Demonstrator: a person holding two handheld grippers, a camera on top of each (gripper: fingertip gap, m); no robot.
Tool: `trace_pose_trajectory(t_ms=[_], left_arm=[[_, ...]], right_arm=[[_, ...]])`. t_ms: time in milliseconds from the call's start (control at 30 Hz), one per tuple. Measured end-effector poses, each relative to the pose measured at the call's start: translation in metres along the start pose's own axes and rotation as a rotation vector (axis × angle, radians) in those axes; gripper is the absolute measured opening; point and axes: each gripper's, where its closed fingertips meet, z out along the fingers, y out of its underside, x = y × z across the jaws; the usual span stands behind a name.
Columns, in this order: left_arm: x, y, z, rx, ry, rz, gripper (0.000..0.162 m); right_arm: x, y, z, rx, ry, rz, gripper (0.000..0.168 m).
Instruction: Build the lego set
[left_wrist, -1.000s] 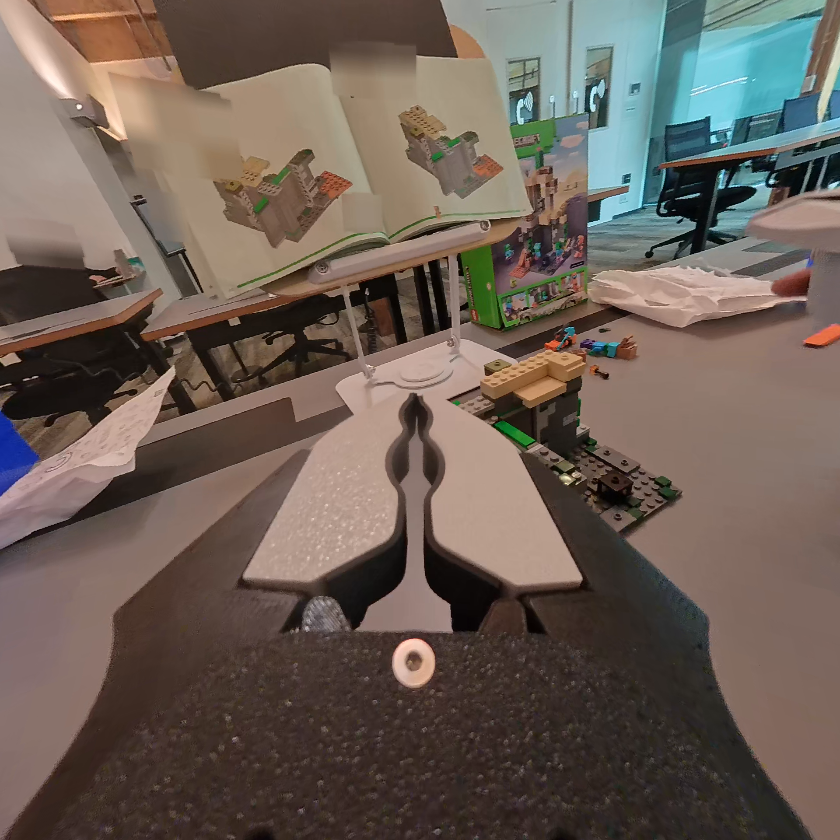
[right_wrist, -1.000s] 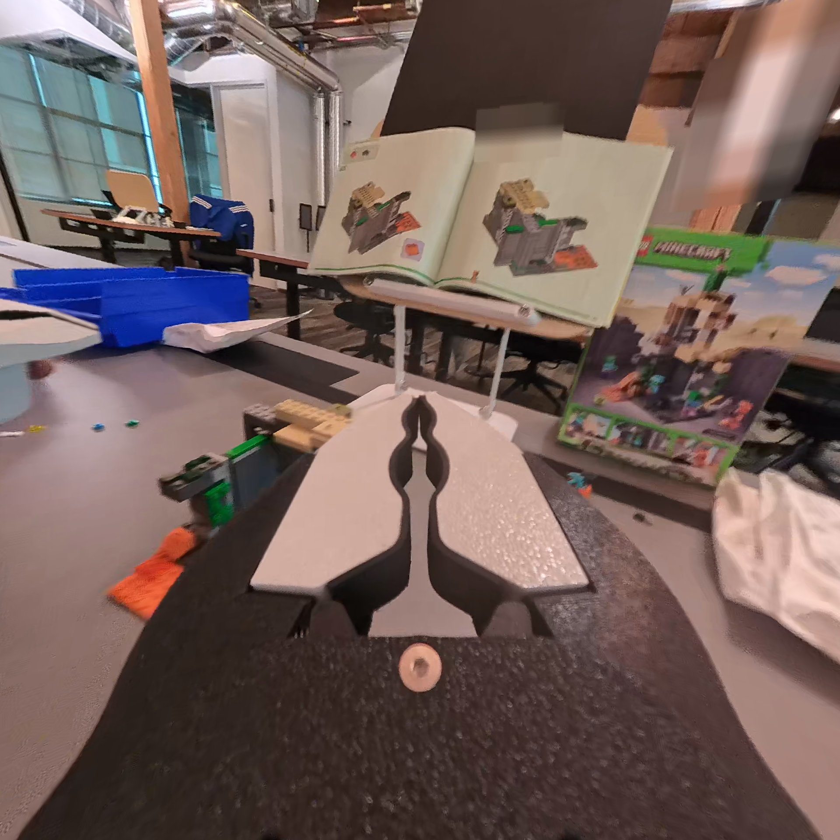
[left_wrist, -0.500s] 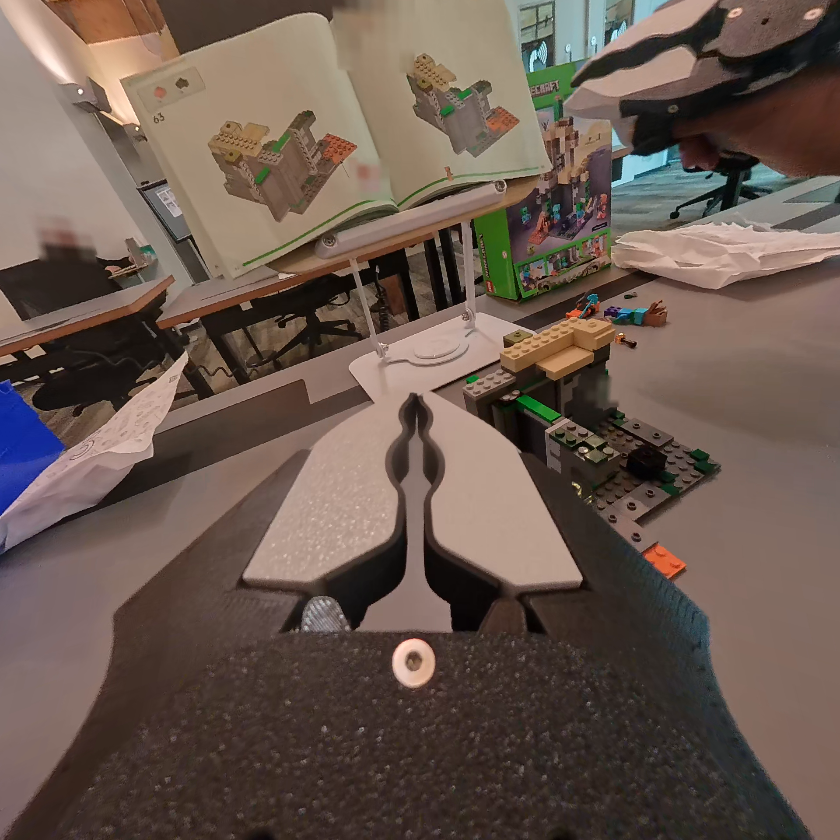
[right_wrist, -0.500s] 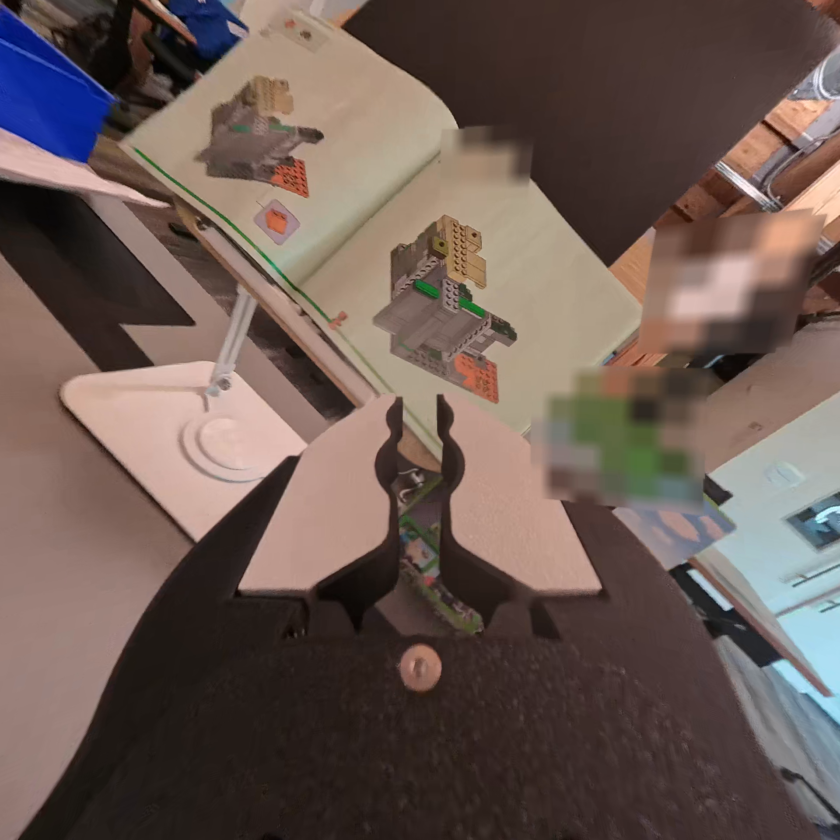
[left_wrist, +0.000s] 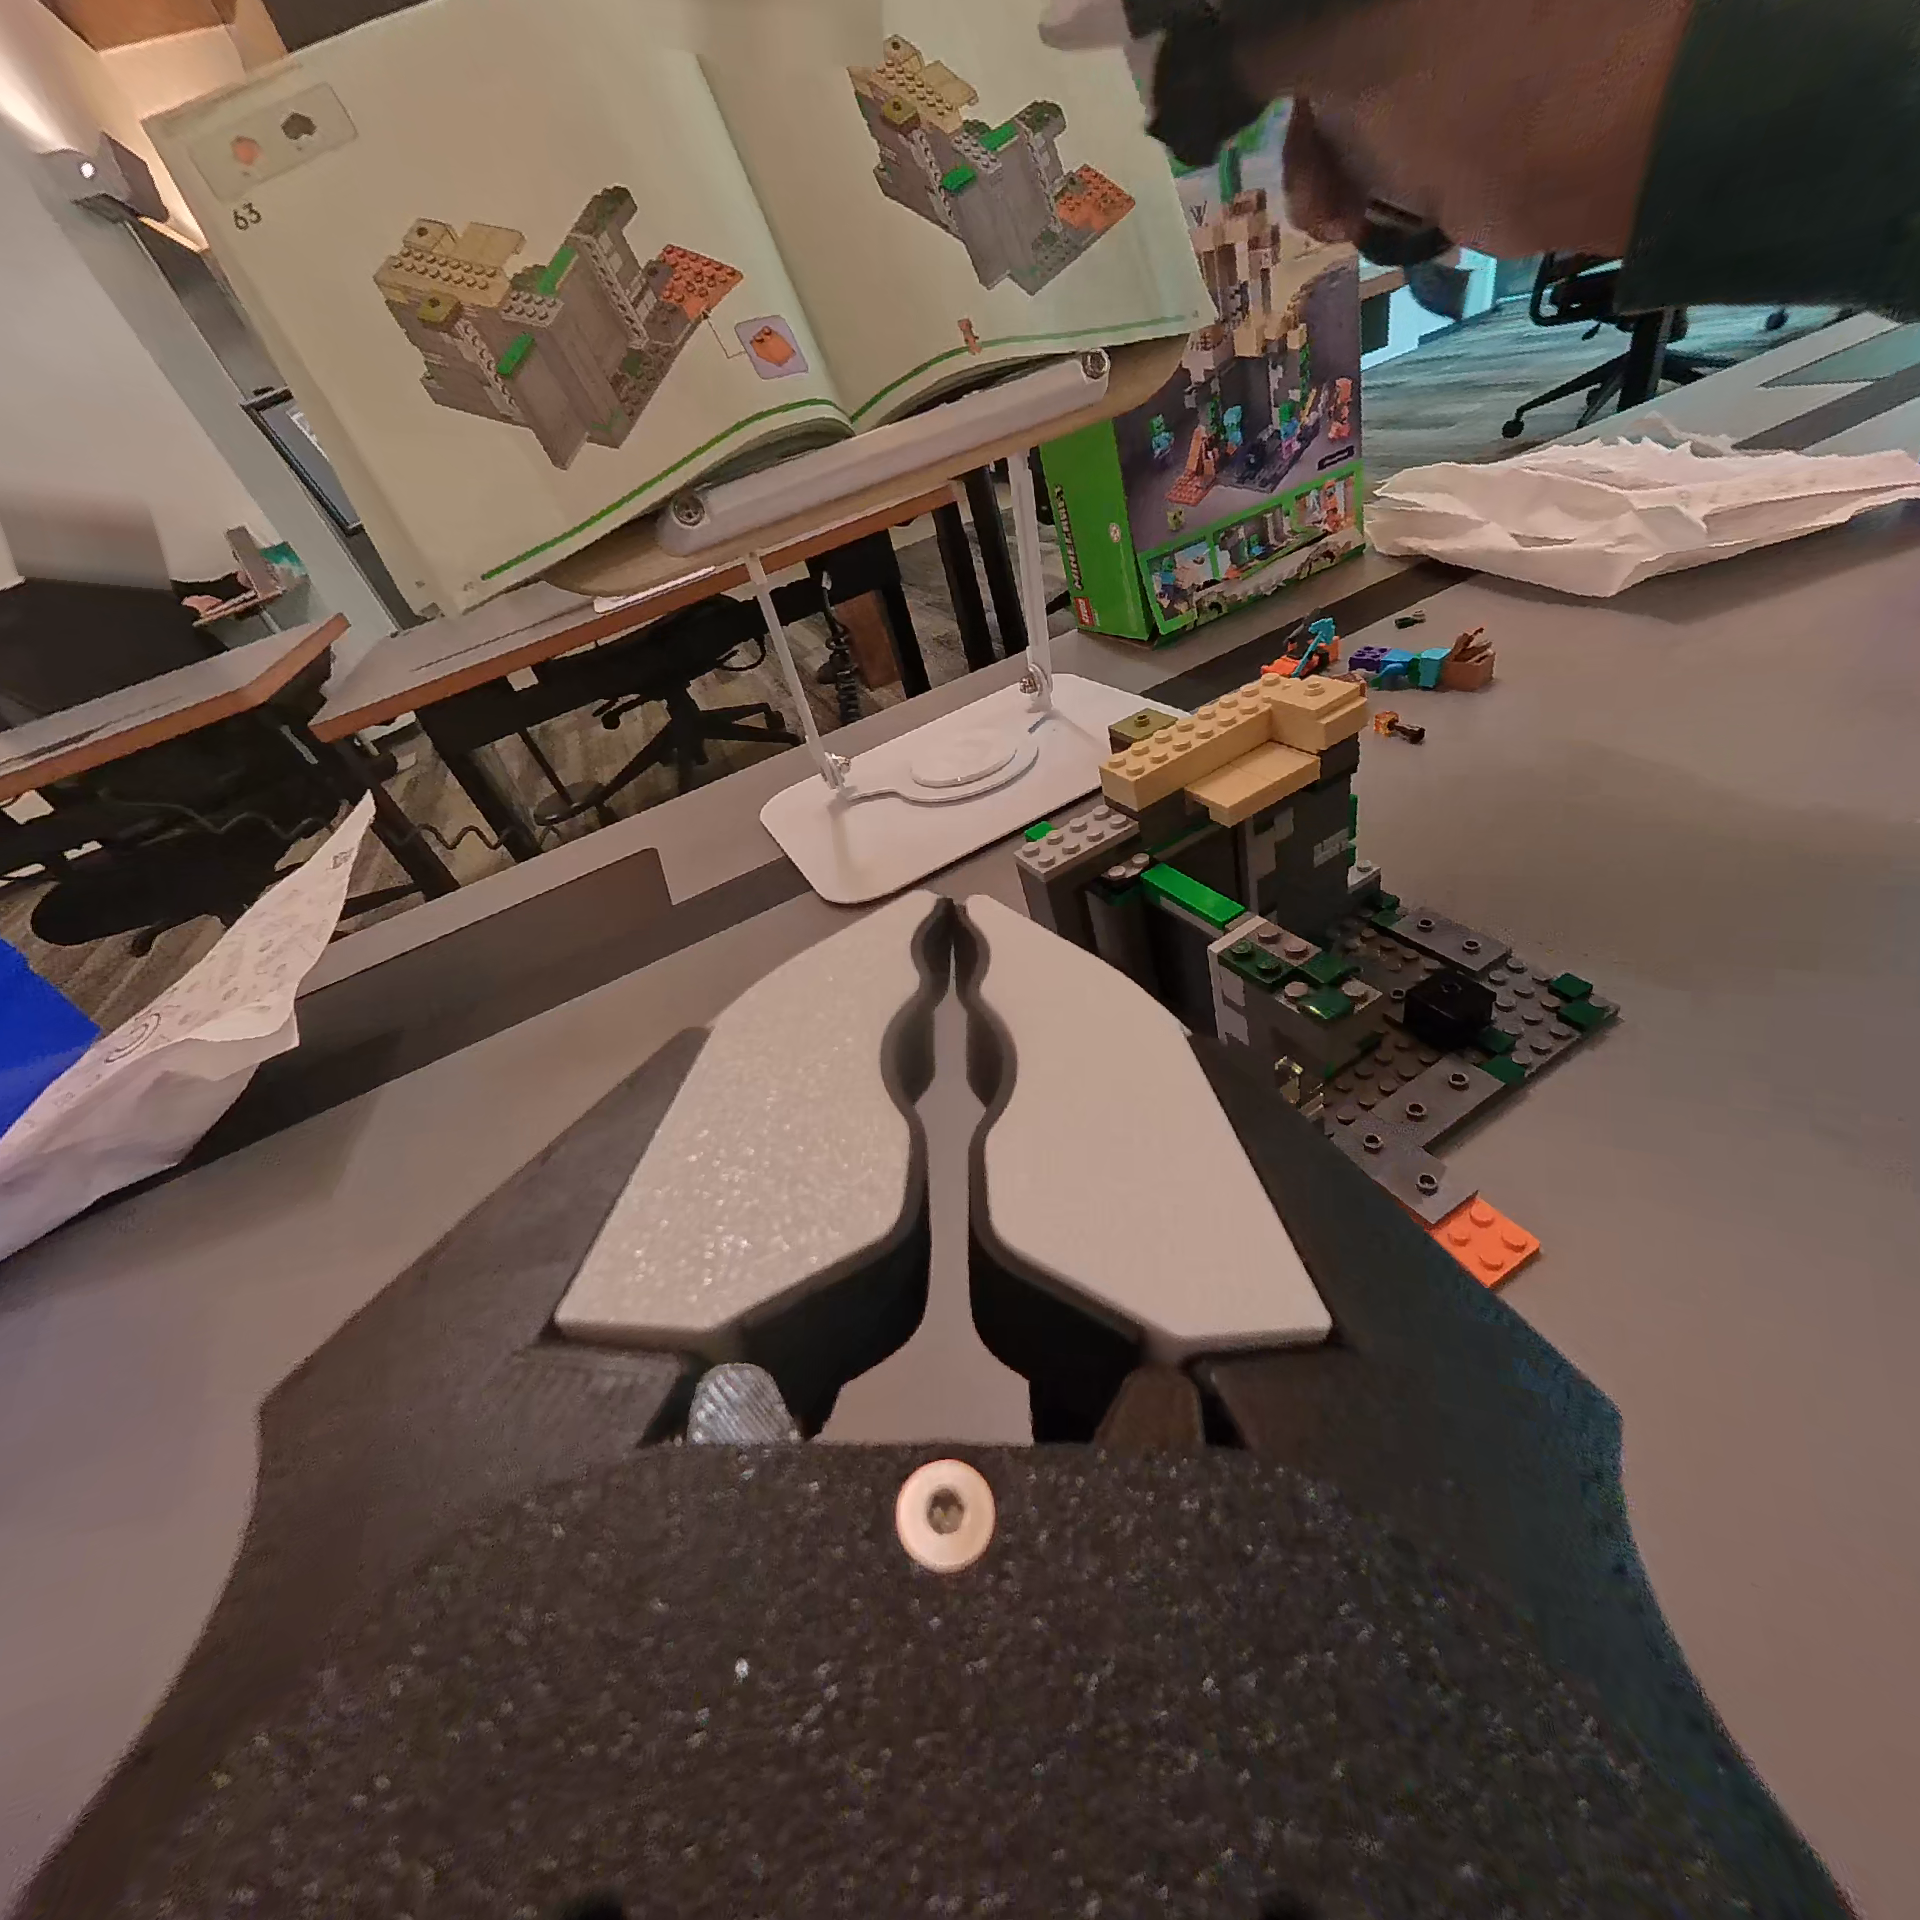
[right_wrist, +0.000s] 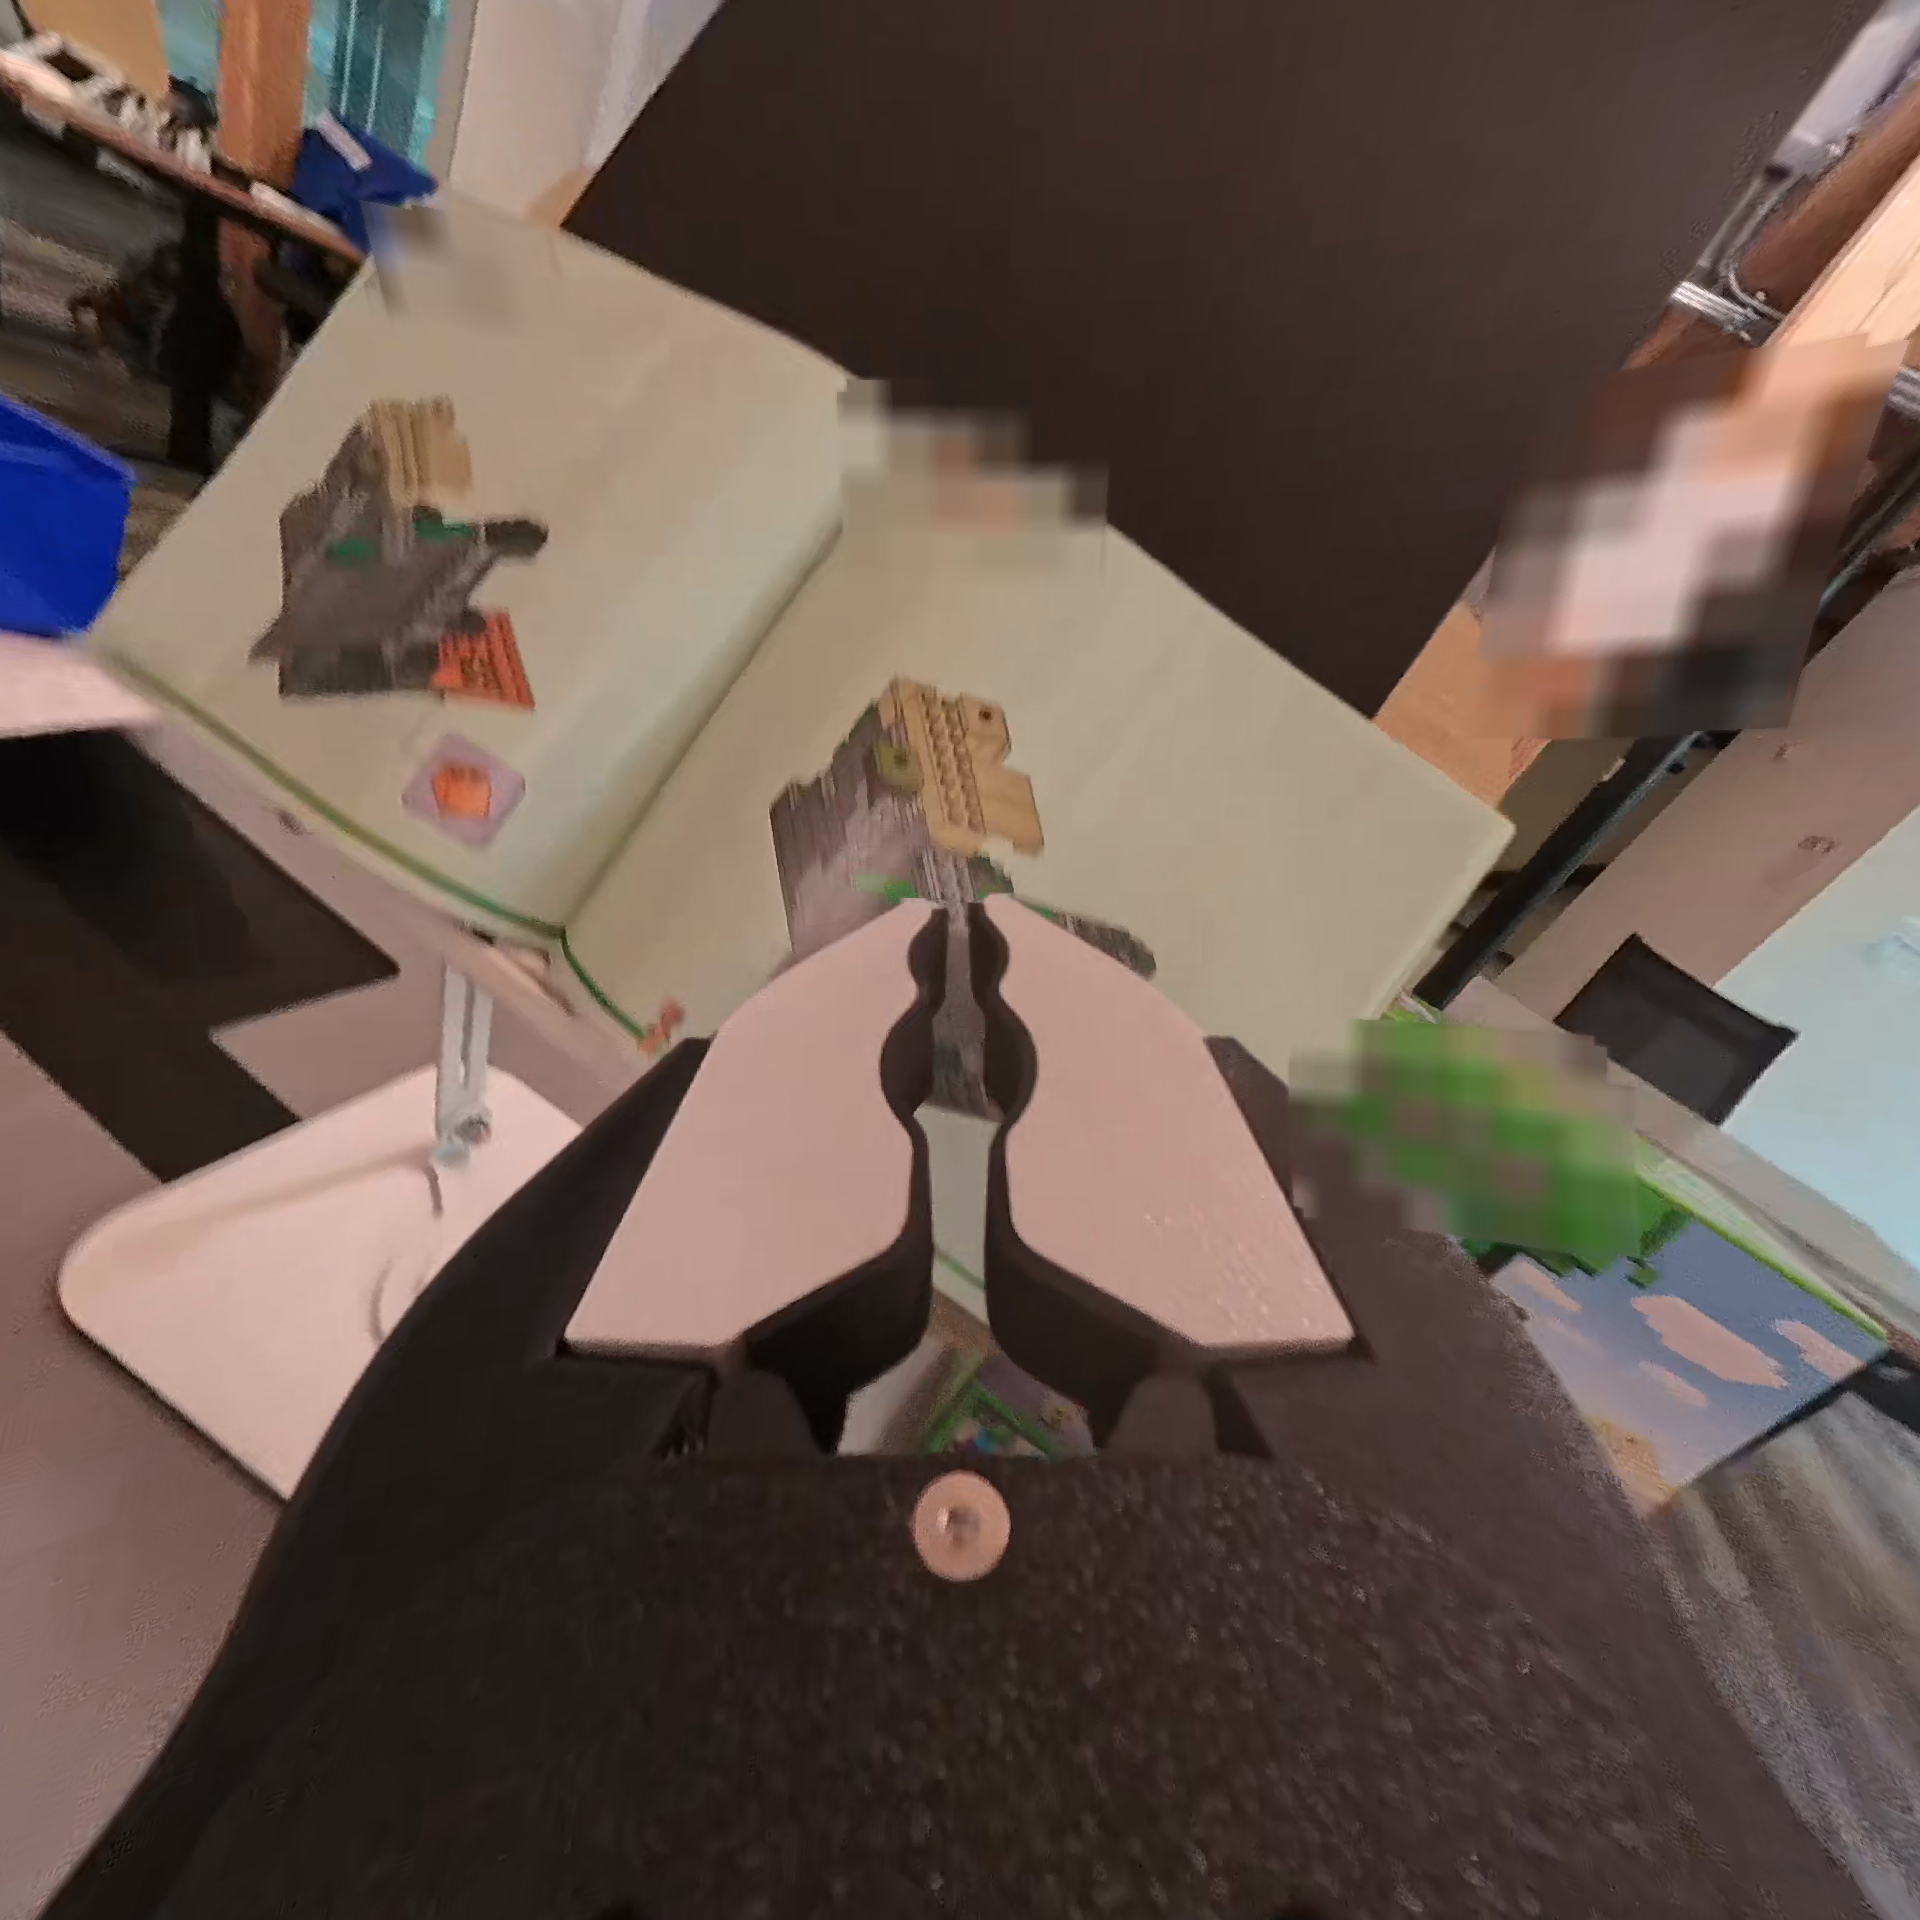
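lego build (left_wrist: 1278, 894): on the grey table (left_wrist: 1714, 935), just right of and a bit ahead of our left gripper (left_wrist: 951, 914)
handling: we reckon it's light, rigid, and bits pop off, so grab the dark walls low down, not the tan top
left gripper: closed, empty
right gripper (right_wrist: 961, 914): fingers almost together, holding nothing, pointed up at the instruction book (right_wrist: 623, 582), well away from the build

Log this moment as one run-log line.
left gripper: shut, empty, low over table | right gripper: nearly shut, empty, raised at instruction booklet | lego build: untouched | orange plate: at build's near corner
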Motion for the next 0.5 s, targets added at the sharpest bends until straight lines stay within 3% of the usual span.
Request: trace_pose_trajectory(t_ms=[267,500], left_arm=[[0.001,0.005,0.002,-0.016,0.017,-0.009,0.000],[-0.003,0.005,0.000,-0.017,0.028,-0.044,0.000]], right_arm=[[-0.018,-0.043,0.040,-0.019,0.108,0.176,0.000],[-0.028,-0.056,0.061,-0.045,0.135,0.262,0.000]])
